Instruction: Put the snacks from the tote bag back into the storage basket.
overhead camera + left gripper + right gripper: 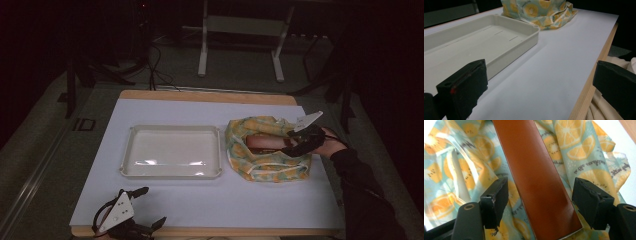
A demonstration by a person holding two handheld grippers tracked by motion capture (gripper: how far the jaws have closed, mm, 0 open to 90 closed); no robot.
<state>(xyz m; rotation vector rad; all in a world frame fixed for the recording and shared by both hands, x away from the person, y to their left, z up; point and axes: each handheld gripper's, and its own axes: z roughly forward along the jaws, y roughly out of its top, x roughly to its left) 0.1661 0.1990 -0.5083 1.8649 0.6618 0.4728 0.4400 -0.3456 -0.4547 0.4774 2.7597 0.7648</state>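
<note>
Straddled by the right gripper (537, 202), jaws apart and not yet touching: long flat brown glossy box (534, 175), lying inside the lemon-print fabric bag (267, 150) at the bench's (210, 200) right. Long axis running straight away from the gripper, between the jaws. Left gripper (145, 207) released, idle at the near edge, well apart, beside the shallow white plastic tray (172, 130).
</note>
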